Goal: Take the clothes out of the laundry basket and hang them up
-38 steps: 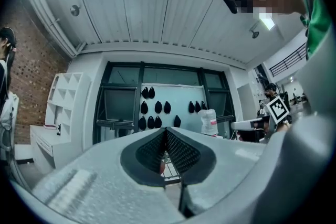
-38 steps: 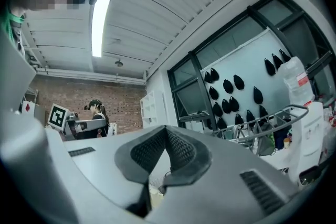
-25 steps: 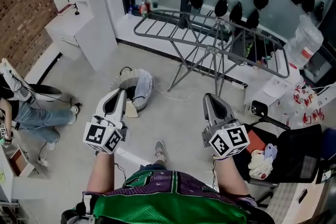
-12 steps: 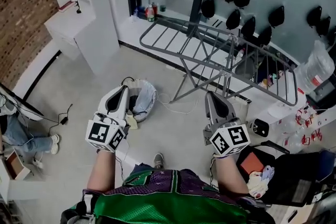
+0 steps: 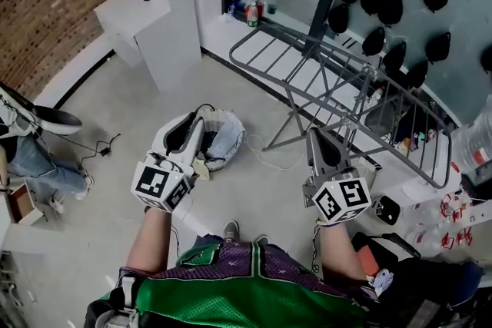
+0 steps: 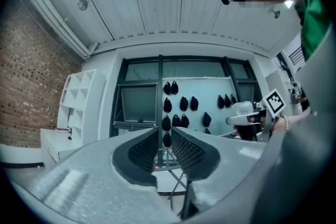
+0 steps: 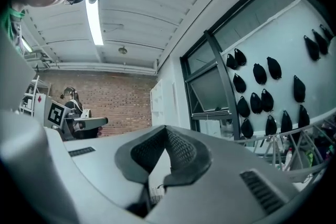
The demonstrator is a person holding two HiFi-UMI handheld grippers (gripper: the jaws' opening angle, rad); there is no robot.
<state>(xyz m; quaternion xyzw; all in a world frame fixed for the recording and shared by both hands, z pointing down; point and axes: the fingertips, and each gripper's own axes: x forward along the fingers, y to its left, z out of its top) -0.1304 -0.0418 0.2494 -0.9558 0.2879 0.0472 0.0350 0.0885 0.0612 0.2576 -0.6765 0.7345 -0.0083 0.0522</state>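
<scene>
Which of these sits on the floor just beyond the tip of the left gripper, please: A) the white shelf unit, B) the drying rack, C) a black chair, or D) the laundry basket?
D: in the head view the laundry basket lies right ahead of the left gripper, whose jaws are opening with nothing between them.

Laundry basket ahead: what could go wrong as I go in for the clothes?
The left tongs, opening and empty, hover over the laundry basket; they might catch its wall instead of cloth. A loose cord on the floor by the basket could snag a foot. The shut right tongs could knock the nearby drying rack.
</scene>
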